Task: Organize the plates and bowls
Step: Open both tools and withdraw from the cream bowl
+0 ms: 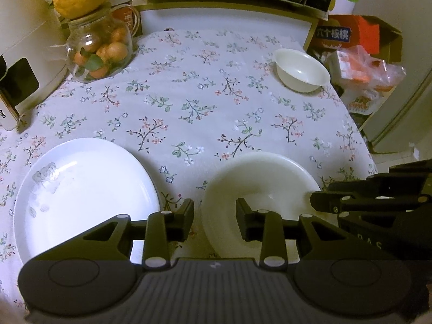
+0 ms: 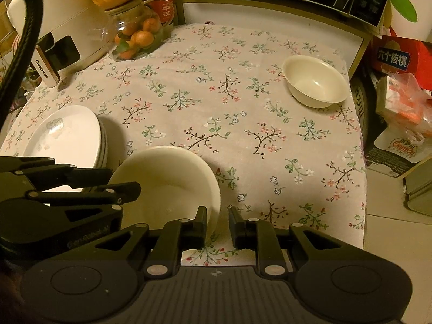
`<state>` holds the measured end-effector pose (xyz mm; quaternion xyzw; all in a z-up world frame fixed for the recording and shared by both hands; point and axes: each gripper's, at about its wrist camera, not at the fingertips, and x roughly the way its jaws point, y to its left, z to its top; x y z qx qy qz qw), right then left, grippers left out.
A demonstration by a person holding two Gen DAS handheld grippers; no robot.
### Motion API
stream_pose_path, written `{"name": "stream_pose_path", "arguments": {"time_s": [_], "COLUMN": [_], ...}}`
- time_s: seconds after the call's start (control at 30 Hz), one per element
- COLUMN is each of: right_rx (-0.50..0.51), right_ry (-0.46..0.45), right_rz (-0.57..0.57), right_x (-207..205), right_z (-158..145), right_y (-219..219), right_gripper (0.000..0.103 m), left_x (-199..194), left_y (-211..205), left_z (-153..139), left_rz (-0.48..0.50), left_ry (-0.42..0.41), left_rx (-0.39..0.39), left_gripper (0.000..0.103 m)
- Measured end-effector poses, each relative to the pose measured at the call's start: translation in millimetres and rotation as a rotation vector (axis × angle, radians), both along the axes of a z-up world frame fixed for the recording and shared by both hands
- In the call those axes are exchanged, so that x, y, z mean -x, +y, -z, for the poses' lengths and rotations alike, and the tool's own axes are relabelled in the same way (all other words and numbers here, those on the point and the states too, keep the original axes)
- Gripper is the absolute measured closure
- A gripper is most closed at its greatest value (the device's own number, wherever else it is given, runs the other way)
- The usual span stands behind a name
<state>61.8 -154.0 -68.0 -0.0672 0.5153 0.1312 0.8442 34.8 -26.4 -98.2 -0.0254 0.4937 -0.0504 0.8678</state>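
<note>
Plates stacked point(image 2: 67, 137) at your left on worktop point(image 2: 243, 140). Near bowl point(image 2: 167, 183): both hand-held grippers straddle its rim, left point(image 1: 215, 220) and right point(image 2: 218, 226) released. Far bowl point(image 2: 316, 81) still apart, unstacked.

Grey tablecloth point(image 1: 205, 86) sprigged with pink and green blossoms, white plate point(image 1: 86, 189) with a faint grey motif, two cream bowls point(image 1: 256, 189) point(image 1: 302, 71), orange fruit in a clear jar point(image 1: 100, 51), black hand-held grippers point(image 1: 215, 222) point(image 2: 218, 228)
</note>
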Motion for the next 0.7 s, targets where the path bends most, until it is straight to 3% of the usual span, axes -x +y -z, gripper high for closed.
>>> {"name": "stream_pose_path", "arguments": {"time_s": [0.37, 0.7], "right_rx": [-0.029, -0.086], "right_ry": [-0.026, -0.058], "right_rz": [0.052, 0.156], "right_x": [-6, -16], "right_z": [-8, -20], "right_y": [-16, -43], "right_gripper": [0.084, 0.070], "left_x": [-10, -24], "left_y": [12, 5], "left_z": [-15, -25], "left_rz": [-0.052, -0.039], "left_ry": [-0.067, -0.110], "left_rx": [0.042, 0.068], "left_gripper": [0.072, 0.070]}}
